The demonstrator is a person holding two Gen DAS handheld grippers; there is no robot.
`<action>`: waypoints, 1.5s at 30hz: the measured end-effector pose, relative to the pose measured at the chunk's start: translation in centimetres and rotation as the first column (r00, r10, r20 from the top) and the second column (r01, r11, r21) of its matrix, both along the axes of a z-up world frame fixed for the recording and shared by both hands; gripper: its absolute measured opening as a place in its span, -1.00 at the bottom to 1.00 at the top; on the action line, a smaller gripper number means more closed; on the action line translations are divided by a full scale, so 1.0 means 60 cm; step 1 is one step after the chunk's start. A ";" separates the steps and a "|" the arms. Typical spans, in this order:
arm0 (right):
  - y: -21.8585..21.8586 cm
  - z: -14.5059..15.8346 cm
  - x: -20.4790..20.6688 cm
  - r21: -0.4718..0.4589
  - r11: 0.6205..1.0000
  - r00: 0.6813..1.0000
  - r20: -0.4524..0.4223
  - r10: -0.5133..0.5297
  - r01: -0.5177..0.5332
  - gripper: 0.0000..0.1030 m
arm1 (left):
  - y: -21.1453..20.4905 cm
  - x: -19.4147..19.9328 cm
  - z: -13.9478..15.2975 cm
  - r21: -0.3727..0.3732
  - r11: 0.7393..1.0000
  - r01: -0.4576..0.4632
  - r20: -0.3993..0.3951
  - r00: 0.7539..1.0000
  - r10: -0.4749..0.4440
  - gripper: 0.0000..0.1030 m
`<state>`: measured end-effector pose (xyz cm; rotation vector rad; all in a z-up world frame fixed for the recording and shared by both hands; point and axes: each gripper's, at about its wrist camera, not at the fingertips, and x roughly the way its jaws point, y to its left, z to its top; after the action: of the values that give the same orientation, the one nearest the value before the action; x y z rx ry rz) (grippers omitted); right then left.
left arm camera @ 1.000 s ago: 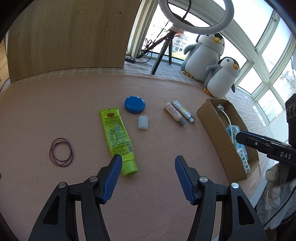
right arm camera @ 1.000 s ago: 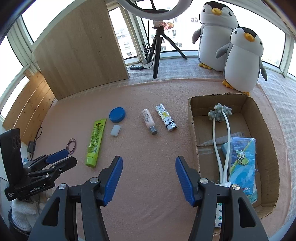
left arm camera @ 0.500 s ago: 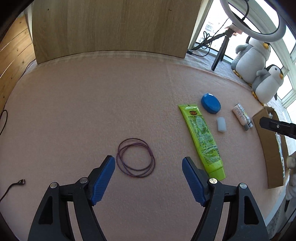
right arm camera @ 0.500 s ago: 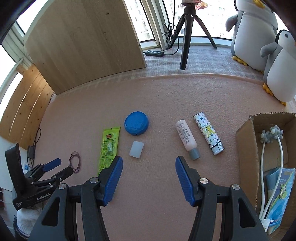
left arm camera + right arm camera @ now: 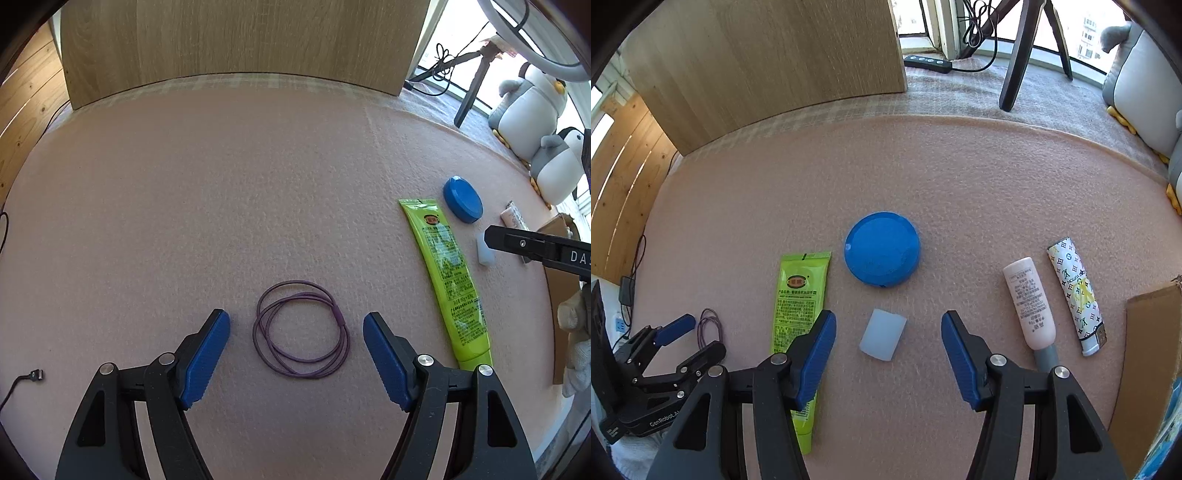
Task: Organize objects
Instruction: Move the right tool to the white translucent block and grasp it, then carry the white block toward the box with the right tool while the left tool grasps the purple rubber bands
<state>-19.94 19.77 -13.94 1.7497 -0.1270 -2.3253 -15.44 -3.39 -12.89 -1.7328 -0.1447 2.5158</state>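
Observation:
On the pink mat, purple hair ties [image 5: 302, 329] lie looped between the blue fingers of my open left gripper [image 5: 296, 326]. The right wrist view shows my open right gripper [image 5: 888, 332] low over a small white cap [image 5: 882, 334], which sits between its fingers. Just beyond the cap rests a round blue lid [image 5: 882, 248]. A green tube [image 5: 798, 310] lies to its left, partly under my left finger. A pink bottle [image 5: 1029, 304] and a patterned lighter [image 5: 1076, 295] lie to the right. The left gripper [image 5: 690, 334] shows at lower left, around the hair ties [image 5: 710, 326].
A cardboard box [image 5: 1148, 350] stands at the right edge of the mat. A wooden board [image 5: 236, 40] leans at the back. Plush penguins [image 5: 532, 107], a tripod [image 5: 1021, 51] and a power strip [image 5: 927, 63] sit behind the mat. A cable end [image 5: 35, 374] lies at the left.
My left gripper swung left from the green tube to the hair ties and now brackets them. My right gripper moved forward and down from the box side to the white cap.

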 end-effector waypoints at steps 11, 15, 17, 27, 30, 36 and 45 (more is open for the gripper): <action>-0.022 -0.011 -0.004 0.062 0.997 0.999 -0.003 0.045 -0.045 -0.49 | -0.003 0.004 0.008 -0.031 1.000 -0.006 -0.025 1.000 0.005 -0.16; -0.019 -0.010 0.000 0.053 0.998 0.999 -0.008 0.045 -0.045 -0.68 | -0.009 0.008 0.011 -0.005 1.000 -0.005 -0.027 1.000 0.005 -0.55; -0.016 -0.009 0.002 0.041 0.998 0.999 -0.010 0.043 -0.042 -0.71 | -0.010 0.012 0.012 0.011 1.000 -0.006 -0.027 1.000 0.006 -0.66; 0.016 0.020 0.036 -0.010 0.999 0.998 -0.042 0.039 -0.040 -0.75 | 0.002 0.060 0.032 0.102 0.995 -0.002 -0.038 0.999 0.006 -0.86; 0.035 0.037 0.058 -0.025 0.999 0.997 -0.065 0.032 -0.033 -0.75 | 0.006 0.078 0.049 0.107 0.994 0.004 -0.062 0.998 0.002 -0.86; 0.076 0.067 0.096 -0.062 0.998 0.995 -0.101 0.015 -0.021 -0.75 | 0.012 0.078 0.047 0.108 0.994 -0.001 -0.054 0.999 0.007 -0.79; 0.121 0.086 0.145 -0.070 0.997 0.993 -0.118 0.005 -0.013 -0.75 | 0.075 0.055 0.019 -0.030 0.999 0.031 -0.026 0.999 -0.032 0.43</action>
<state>-11.24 27.02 -8.80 1.5722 -0.1783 -2.3804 -12.12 1.14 -11.74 -1.6981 -0.0781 2.5302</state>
